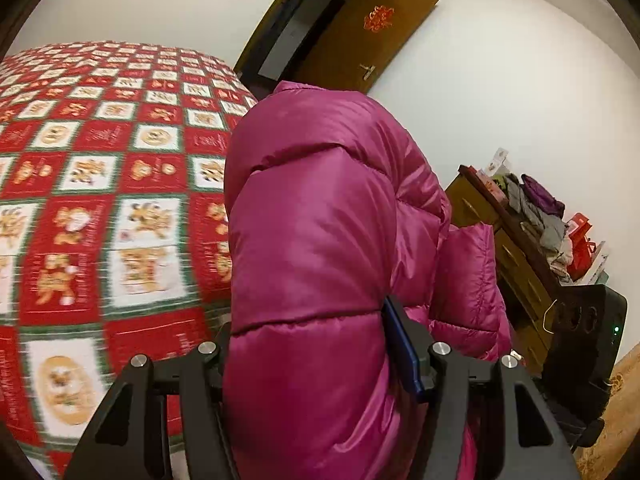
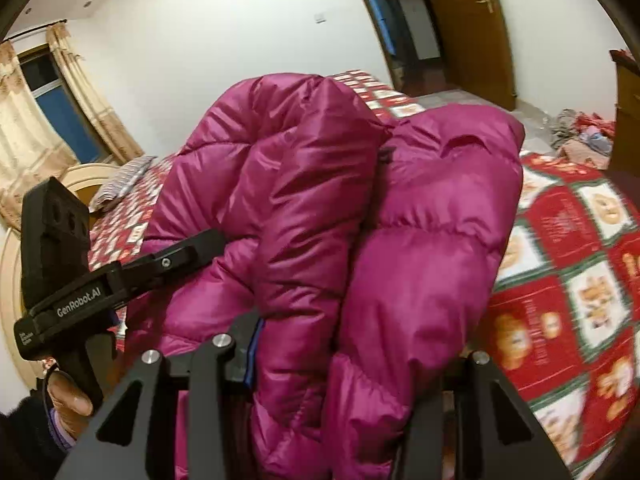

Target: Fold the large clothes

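A magenta puffer jacket (image 1: 320,220) fills the middle of both views, bunched and held up above the bed. My left gripper (image 1: 308,344) is shut on a thick fold of the jacket; its fingertips are mostly buried in the fabric. My right gripper (image 2: 352,356) is shut on another thick fold of the jacket (image 2: 360,220). The left gripper's body (image 2: 80,292) shows at the left of the right wrist view, held by a hand, with its fingers in the jacket.
A bed with a red, white and green patterned quilt (image 1: 100,200) lies under the jacket. A wooden door (image 1: 360,36) stands open behind. A wooden dresser (image 1: 512,248) piled with clothes is at right. A curtained window (image 2: 52,108) and pillow (image 2: 124,178) are far left.
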Demonstrator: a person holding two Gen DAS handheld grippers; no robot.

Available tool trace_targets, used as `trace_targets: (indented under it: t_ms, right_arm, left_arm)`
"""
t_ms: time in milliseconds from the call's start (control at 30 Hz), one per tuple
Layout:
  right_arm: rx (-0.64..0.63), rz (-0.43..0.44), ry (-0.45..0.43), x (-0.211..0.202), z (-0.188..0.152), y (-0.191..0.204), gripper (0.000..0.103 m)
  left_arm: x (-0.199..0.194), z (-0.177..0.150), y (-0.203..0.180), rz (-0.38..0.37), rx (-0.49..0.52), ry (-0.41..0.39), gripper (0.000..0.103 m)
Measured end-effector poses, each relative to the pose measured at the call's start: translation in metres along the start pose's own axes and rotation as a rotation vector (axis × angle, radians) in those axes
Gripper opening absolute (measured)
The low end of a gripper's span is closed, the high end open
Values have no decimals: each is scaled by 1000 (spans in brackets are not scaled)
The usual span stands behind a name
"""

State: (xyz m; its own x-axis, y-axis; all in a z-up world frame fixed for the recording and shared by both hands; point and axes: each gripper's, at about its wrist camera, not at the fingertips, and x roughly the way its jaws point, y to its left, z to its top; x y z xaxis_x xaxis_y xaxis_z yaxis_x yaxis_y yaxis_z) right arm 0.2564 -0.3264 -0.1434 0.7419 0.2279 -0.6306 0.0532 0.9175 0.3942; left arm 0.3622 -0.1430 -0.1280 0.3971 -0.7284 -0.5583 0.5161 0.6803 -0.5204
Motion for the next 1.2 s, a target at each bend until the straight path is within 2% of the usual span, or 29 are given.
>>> trace_targets:
  t_ms: [333,500,600,700,833,933,967,1067,1200]
  right_arm:
    - [25,-52,58,41,15,-49,44]
    - [46,-48,83,54,16,-65,44]
    - [50,-43,89,53,13,-72,44]
    - [73,-27,96,51,10,-83,44]
    - [109,-20,96,46,8,-90,47]
    - [112,-73,88,37,7,-88,61]
    - [115,-83,75,28,5,-88,62]
    - [114,-121,29,1,0,-89,63]
    - [44,-256,-49,-35,2,-70,63]
  left_arm:
    - [58,-1,1,99,-21,65,60]
    - [76,-7,8,157,-27,61,60]
    - [85,-12,8,203,0,54,65]
    - [92,-13,11,225,-6,60,68]
    - [96,-14,5,257,37,67,74]
    - [91,-11,6,242,60,89,76]
    - [88,-10,6,233,72,99,76]
    - [73,-7,8,237,118,104,77]
    - [39,0,10,305,134,10,77]
